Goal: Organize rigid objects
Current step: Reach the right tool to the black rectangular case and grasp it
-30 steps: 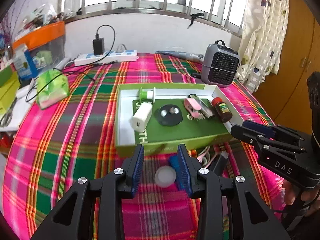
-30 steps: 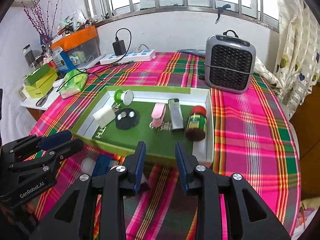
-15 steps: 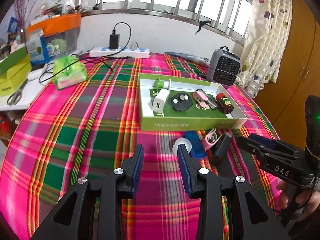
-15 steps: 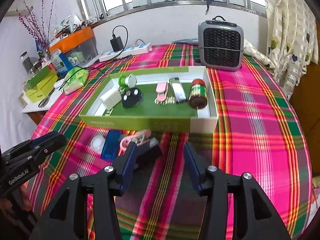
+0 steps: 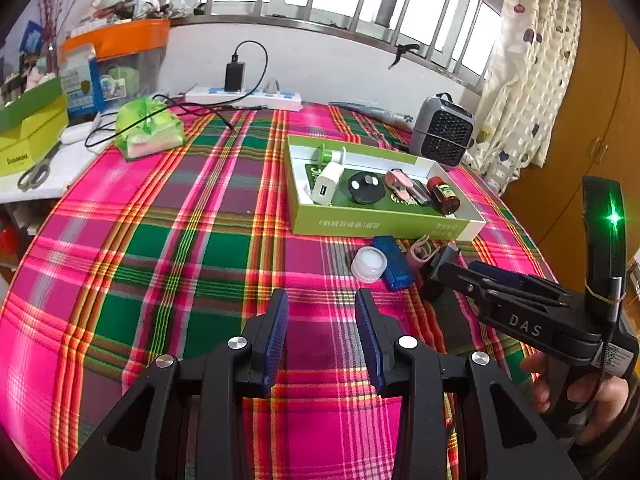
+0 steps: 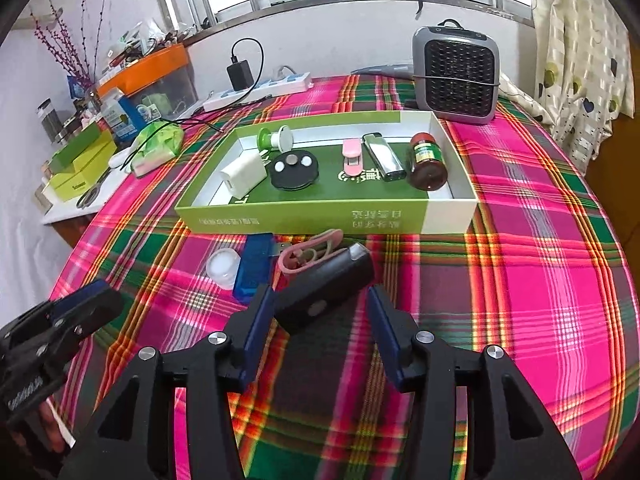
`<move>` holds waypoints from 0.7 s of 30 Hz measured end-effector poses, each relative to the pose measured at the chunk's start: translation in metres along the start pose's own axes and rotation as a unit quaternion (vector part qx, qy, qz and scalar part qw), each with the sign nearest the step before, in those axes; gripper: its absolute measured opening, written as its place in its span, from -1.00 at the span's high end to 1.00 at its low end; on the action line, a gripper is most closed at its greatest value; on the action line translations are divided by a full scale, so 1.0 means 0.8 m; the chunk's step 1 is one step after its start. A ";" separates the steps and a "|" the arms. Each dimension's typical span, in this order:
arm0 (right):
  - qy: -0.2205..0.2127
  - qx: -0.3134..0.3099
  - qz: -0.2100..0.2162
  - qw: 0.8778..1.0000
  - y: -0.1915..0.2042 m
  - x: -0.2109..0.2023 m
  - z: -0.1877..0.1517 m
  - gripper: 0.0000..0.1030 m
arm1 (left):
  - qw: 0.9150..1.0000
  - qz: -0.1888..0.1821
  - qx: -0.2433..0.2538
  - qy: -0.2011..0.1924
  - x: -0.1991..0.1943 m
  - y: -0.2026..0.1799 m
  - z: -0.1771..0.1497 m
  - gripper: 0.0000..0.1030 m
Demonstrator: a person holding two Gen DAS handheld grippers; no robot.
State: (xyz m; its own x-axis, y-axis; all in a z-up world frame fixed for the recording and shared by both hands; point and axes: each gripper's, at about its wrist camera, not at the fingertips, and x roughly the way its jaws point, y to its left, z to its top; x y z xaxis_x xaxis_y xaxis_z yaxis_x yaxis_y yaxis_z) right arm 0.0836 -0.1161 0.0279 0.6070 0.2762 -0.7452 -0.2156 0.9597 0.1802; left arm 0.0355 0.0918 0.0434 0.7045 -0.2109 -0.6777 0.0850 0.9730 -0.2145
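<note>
A green-and-white box on the plaid table holds a white charger, a black disc, a pink clip, a lighter, a brown jar and a green spool. In front of it lie a white round cap, a blue stick, a pink loop and a black block. My right gripper is open, its tips either side of the black block's near end. My left gripper is open and empty, short of the cap.
A grey heater stands behind the box. A power strip with a charger, a green pouch, green boxes and scissors lie at the far left. A curtain hangs at the right.
Both grippers have pulled back from the box toward me, so more of the table shows. The right gripper has opened wider and now sits around the near end of the black block.
</note>
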 end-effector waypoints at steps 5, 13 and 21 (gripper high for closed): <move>0.001 0.010 -0.013 1.000 0.002 0.006 0.002 0.04 | 1.000 -0.005 0.001 0.005 0.003 0.001 0.000 0.35; 0.003 0.016 -0.026 1.000 0.003 0.011 0.009 0.03 | 1.000 -0.011 0.009 0.012 0.007 -0.008 -0.001 0.34; 0.007 0.026 -0.030 0.999 -0.001 0.019 0.013 0.01 | 1.000 -0.011 0.011 0.019 0.013 -0.012 -0.001 0.34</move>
State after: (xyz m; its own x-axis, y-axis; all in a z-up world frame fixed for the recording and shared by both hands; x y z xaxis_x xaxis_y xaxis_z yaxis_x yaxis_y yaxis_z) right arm 0.1011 -0.1125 0.0233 0.6072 0.2183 -0.7639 -0.1391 0.9759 0.1683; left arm 0.0415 0.0802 0.0377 0.6748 -0.2344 -0.6998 0.1158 0.9701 -0.2132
